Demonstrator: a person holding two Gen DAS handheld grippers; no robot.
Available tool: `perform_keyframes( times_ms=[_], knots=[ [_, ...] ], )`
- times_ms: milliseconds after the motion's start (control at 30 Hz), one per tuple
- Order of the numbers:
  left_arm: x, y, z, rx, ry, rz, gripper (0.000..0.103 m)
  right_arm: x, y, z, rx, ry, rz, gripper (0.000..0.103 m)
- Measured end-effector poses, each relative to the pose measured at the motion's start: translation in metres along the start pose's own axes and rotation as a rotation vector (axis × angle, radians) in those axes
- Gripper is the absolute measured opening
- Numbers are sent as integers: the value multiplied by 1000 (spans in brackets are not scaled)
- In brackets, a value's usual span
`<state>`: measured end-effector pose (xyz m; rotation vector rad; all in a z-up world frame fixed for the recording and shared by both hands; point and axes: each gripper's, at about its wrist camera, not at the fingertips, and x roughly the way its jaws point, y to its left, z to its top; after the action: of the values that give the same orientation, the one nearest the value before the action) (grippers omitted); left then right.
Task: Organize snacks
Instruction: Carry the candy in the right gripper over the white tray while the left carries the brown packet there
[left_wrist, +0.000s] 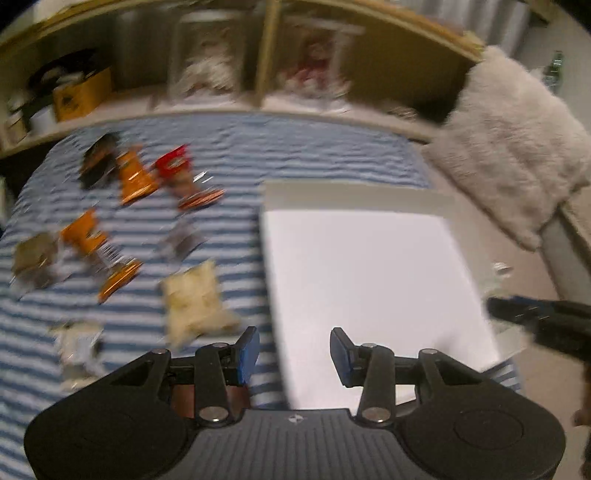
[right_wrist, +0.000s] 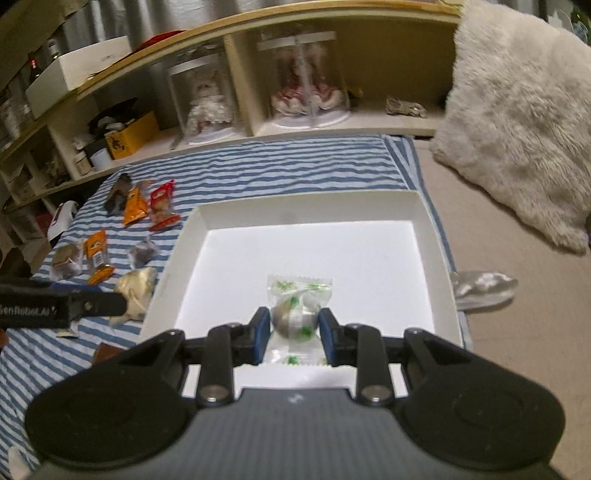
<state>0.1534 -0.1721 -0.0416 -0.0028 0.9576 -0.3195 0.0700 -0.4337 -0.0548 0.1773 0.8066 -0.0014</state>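
Observation:
My right gripper (right_wrist: 294, 332) is shut on a clear-wrapped snack with green print (right_wrist: 297, 310) and holds it over the near part of the white box (right_wrist: 421, 210). My left gripper (left_wrist: 294, 350) is open and empty over the box's left edge (left_wrist: 269, 258); this view is blurred. Several snacks lie on the striped cloth to the left: orange packets (right_wrist: 135, 205), a red packet (right_wrist: 161, 206), a dark packet (right_wrist: 119, 192), and a pale yellow pack (left_wrist: 194, 299). The left gripper's tip shows in the right wrist view (right_wrist: 92, 304), beside the pale pack (right_wrist: 136, 286).
A blue-and-white striped cloth (right_wrist: 258, 173) covers the surface. A wooden shelf (right_wrist: 240, 74) with doll cases and boxes runs behind. A fluffy white cushion (right_wrist: 517, 129) lies at the right. A silvery wrapper (right_wrist: 484, 286) lies right of the box.

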Motion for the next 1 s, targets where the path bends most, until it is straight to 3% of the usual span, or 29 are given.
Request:
perform_keyframes(
  times_ms=[167, 267, 433, 533, 633, 767, 833, 900, 1000],
  knots=[
    [17, 39, -13, -88, 55, 52, 58, 8, -3, -2, 24, 7, 26, 34],
    [34, 52, -19, -63, 108, 51, 76, 8, -2, -3, 24, 11, 36, 34],
    [61, 54, -34, -26, 183, 51, 79, 10, 3, -3, 17, 19, 34, 34],
    [70, 49, -40, 10, 181, 64, 88, 11, 3, -3, 17, 24, 35, 34],
    [75, 46, -43, 44, 180, 111, 89, 13, 2, -3, 20, 29, 31, 34],
    [82, 54, -44, -7, 201, 146, 87, 16, 2, -4, 24, 41, 30, 34],
    [79, 59, -45, -29, 196, 157, 80, 18, 3, -4, 23, 45, 29, 34],
    [75, 62, -44, -39, 190, 171, 66, 19, 4, -5, 22, 48, 29, 34],
    [66, 66, -40, -71, 169, 162, 57, 20, 5, -5, 18, 50, 29, 34]
  ],
)
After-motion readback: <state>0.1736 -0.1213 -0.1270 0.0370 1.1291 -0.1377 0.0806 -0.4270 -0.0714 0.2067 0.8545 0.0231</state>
